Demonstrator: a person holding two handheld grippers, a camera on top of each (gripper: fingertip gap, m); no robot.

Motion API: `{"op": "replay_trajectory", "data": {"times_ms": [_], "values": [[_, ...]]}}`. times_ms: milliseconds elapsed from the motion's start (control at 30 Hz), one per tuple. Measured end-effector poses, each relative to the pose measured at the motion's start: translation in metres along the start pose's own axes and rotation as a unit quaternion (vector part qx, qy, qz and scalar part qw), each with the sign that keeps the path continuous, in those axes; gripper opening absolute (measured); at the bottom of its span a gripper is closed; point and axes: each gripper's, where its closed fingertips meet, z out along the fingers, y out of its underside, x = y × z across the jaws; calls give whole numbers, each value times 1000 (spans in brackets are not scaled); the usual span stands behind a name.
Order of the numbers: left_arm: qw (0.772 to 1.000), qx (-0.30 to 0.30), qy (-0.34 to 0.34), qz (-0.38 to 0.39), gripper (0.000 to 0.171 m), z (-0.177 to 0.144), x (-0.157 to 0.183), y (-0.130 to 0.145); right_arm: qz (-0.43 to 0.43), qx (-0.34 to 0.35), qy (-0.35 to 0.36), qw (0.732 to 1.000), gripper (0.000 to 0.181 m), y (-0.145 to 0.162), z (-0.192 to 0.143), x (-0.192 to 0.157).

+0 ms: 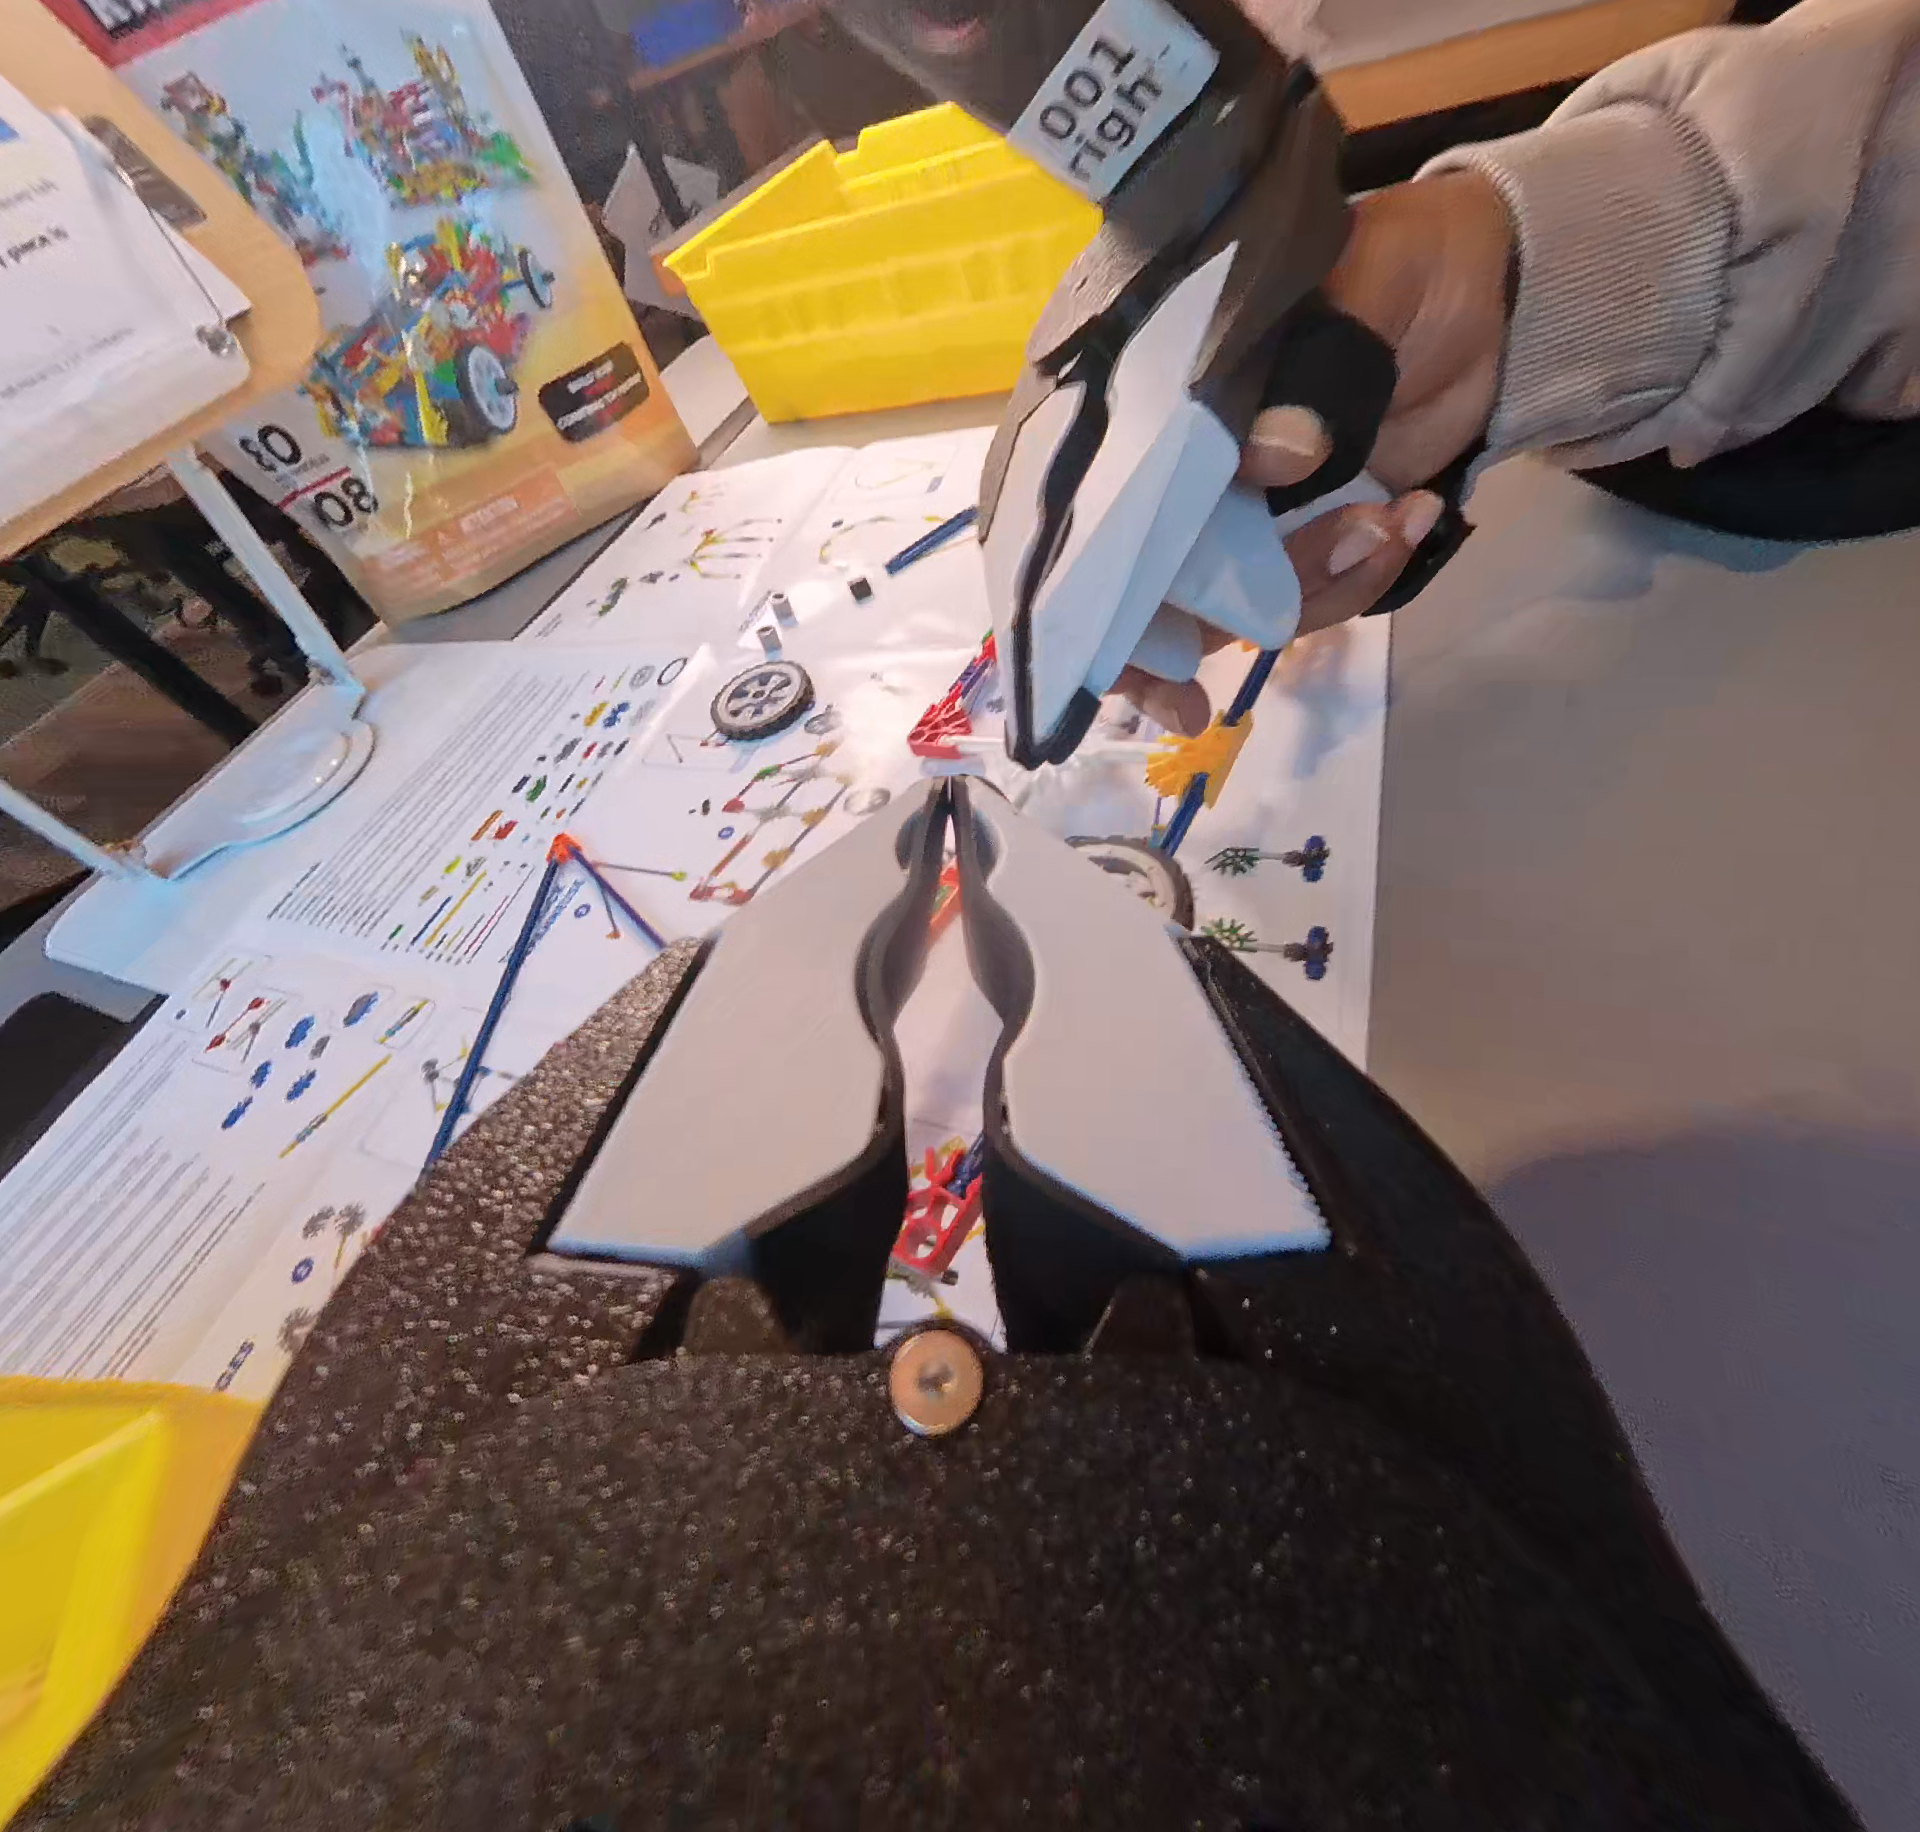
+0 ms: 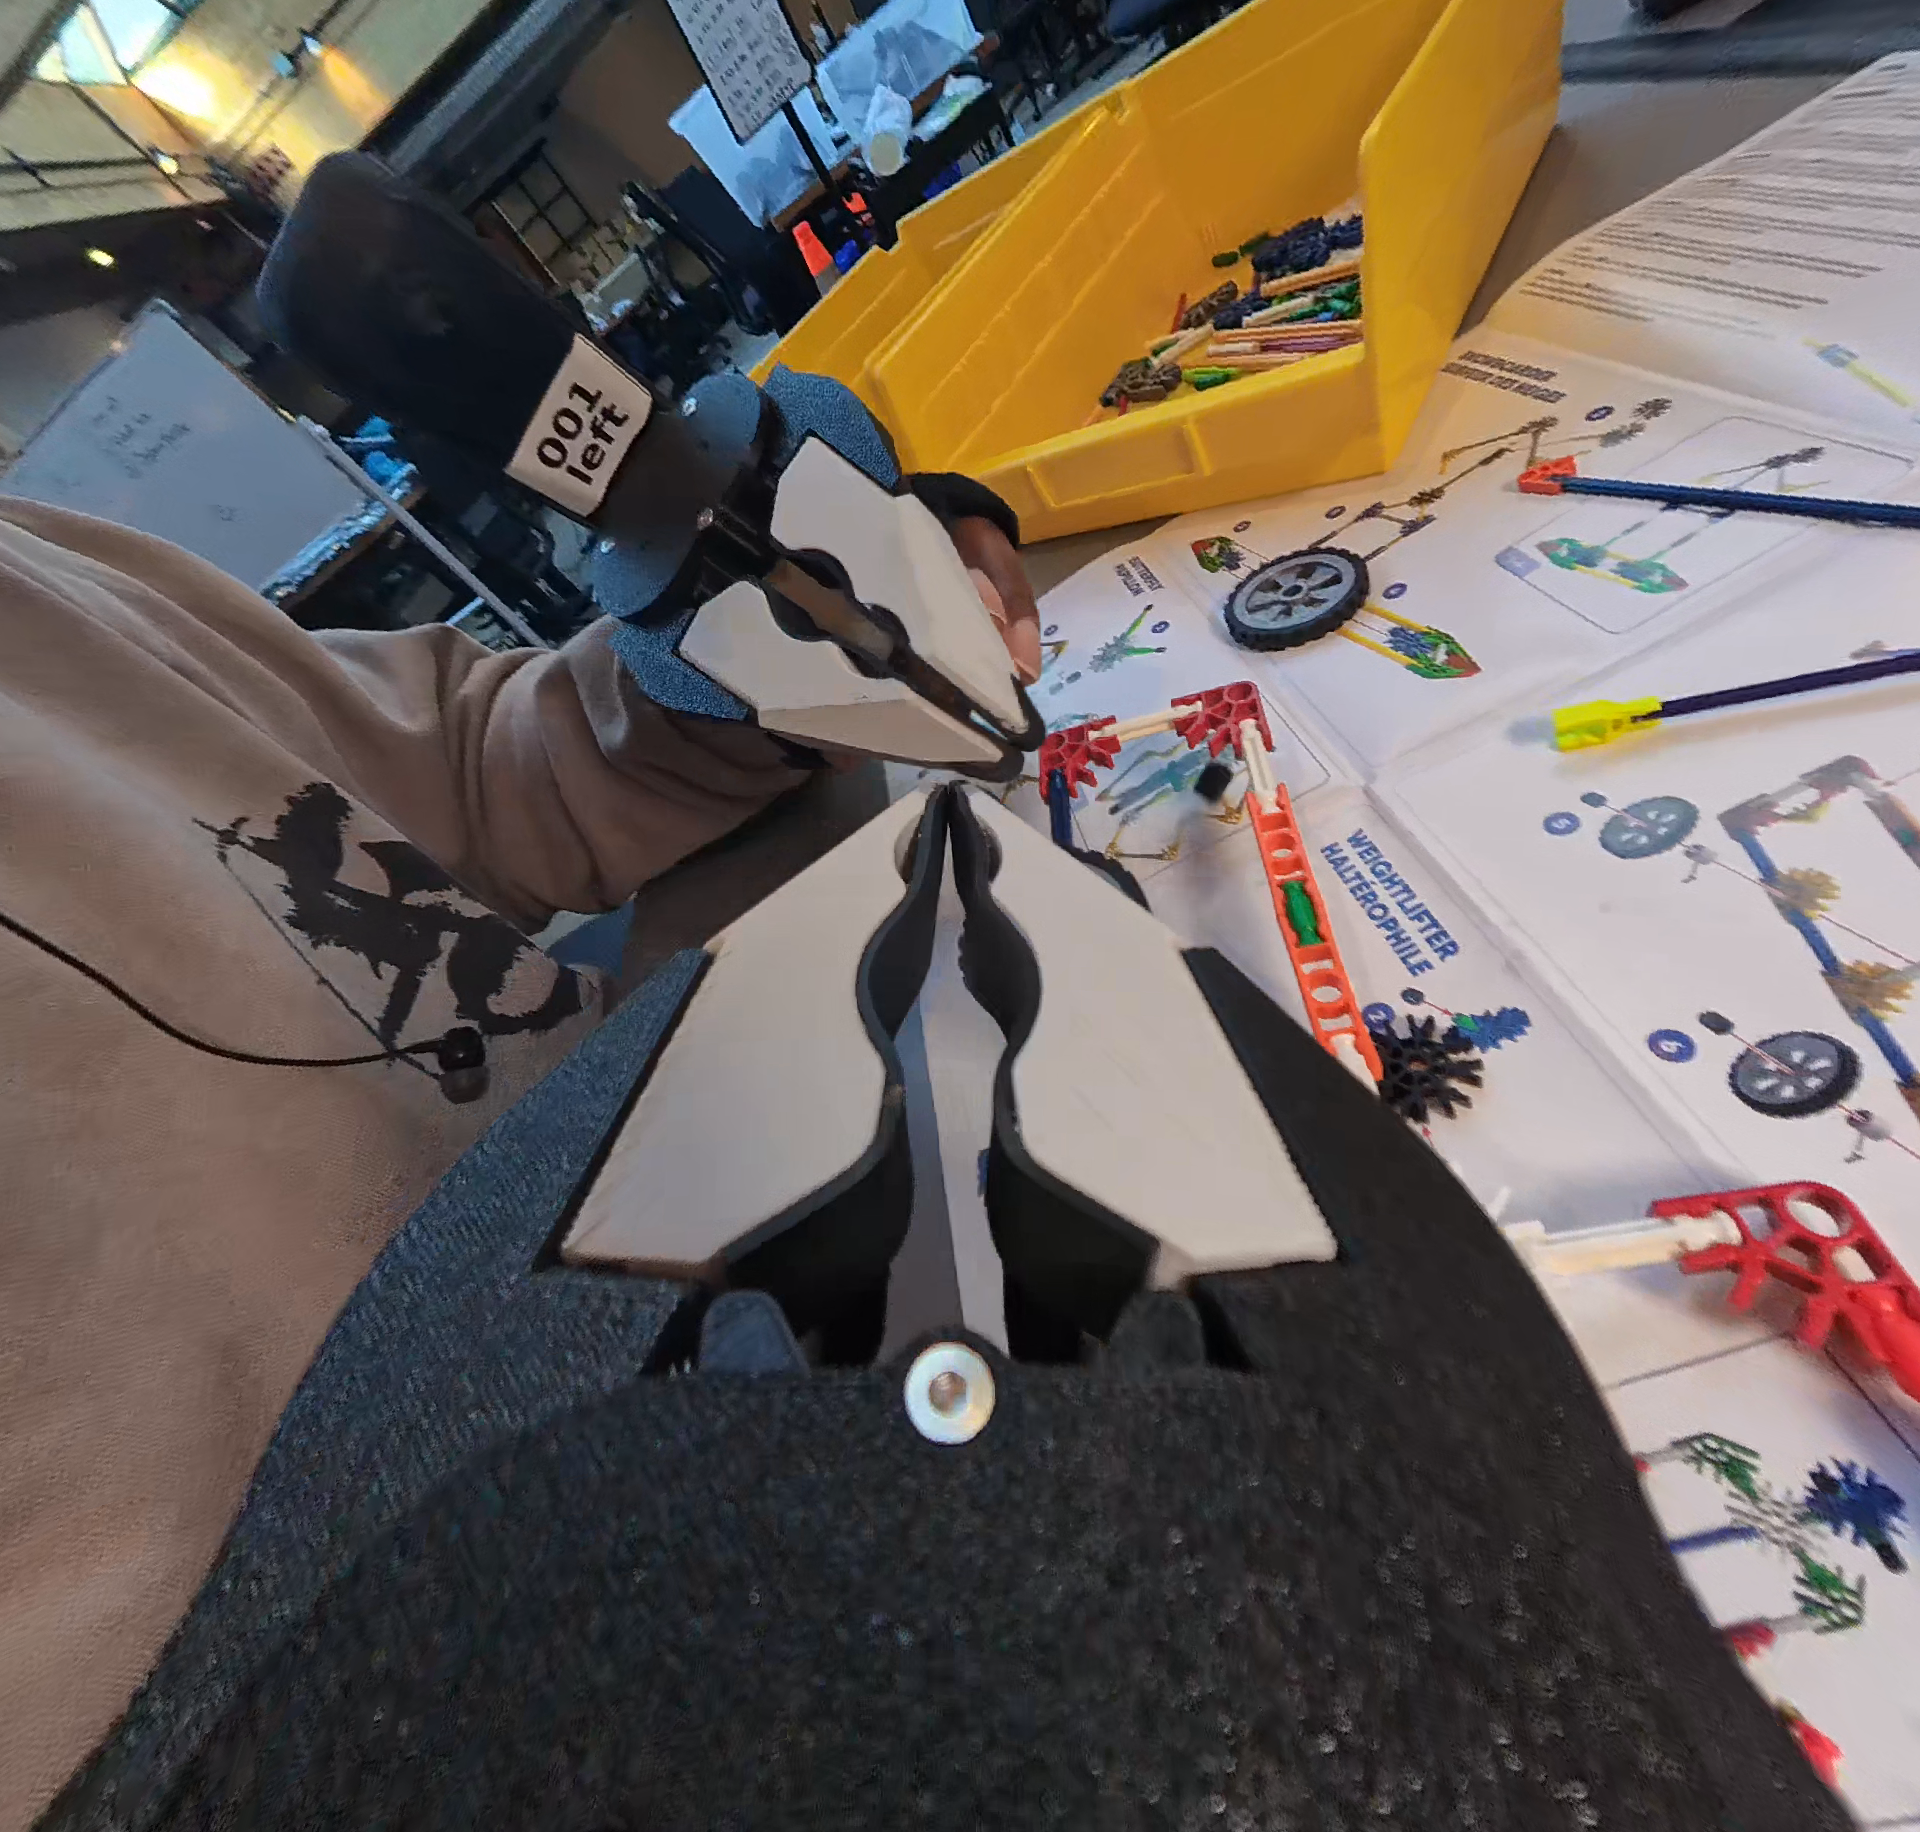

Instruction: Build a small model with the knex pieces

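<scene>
**Jaws.** The left gripper (image 1: 948, 795) has its jaws drawn together, tips meeting. Whether anything thin is pinched at the tips cannot be made out. The right gripper (image 1: 1039, 748) also has its jaws closed. In the left wrist view its tips sit on a white rod (image 1: 1127, 746), but a firm clamp on the rod cannot be confirmed.

**Key relation.** The white rod belongs to a toy frame (image 2: 1294, 909) lying on an instruction sheet (image 2: 1558, 847) spread over the worktop (image 1: 1610, 847). The rod runs between a red connector (image 1: 940, 728) and a yellow connector (image 1: 1195, 759). Its long axis lies crosswise to the left jaws, just ahead of their tips. The right gripper comes down on it from above. Both sets of tips are close together beside the red connector, and the right gripper is the nearer to the rod.

**Surroundings.** A loose wheel (image 1: 761, 702) lies near the frame. A yellow bin (image 2: 1455, 224) holding rods stands well apart.

**Limits of view.**
- The right gripper body and the hand (image 1: 1403, 348) holding it hide the far part of the frame.
- In the right wrist view, nothing is visible between that gripper's own tips.
- The left gripper covers the near edge of the frame.
</scene>
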Motion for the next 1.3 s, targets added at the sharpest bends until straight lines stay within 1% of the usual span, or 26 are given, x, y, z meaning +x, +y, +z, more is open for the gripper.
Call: {"op": "replay_trajectory", "data": {"times_ms": [100,200,300,367,433,533,633,733,833,933,1000,1100,1300], "values": [[999,-12,-25,-18,0,-4,-15,6,-11,3,16,1000,0,-3,-4,5],[996,-15,-73,-39,0,-17,-42,9,-12,18,37,999,0,-10,-13,14],[990,-20,-113,-82,0,-34,-69,15,-7,30,52,998,0,-13,-18,23],[985,-31,-125,-117,3,-43,-84,24,-7,34,59,998,0,-13,-19,26],[978,-56,-136,-146,7,-52,-95,38,-10,37,64,997,0,-13,-20,29],[969,-116,-150,-157,9,-67,-107,61,-15,43,73,996,0,-15,-23,33],[967,-149,-110,-176,13,-73,-98,74,-13,46,75,996,0,-16,-26,35],[971,-171,-66,-155,15,-60,-79,83,-9,45,71,996,0,-14,-25,36],[965,-229,-61,-113,15,-43,-68,105,-13,38,67,997,0,-11,-23,34],[959,-264,-61,-83,17,-33,-62,120,-23,29,66,997,0,-8,-21,31],[958,-272,-57,-74,17,-32,-61,123,-29,24,66,997,0,-7,-21,30],[957,-275,-58,-73,8,-32,-62,124,-30,22,64,997,0,-7,-20,29],[959,-266,-64,-80,8,-32,-65,122,-36,22,63,997,0,-6,-19,27]]}}
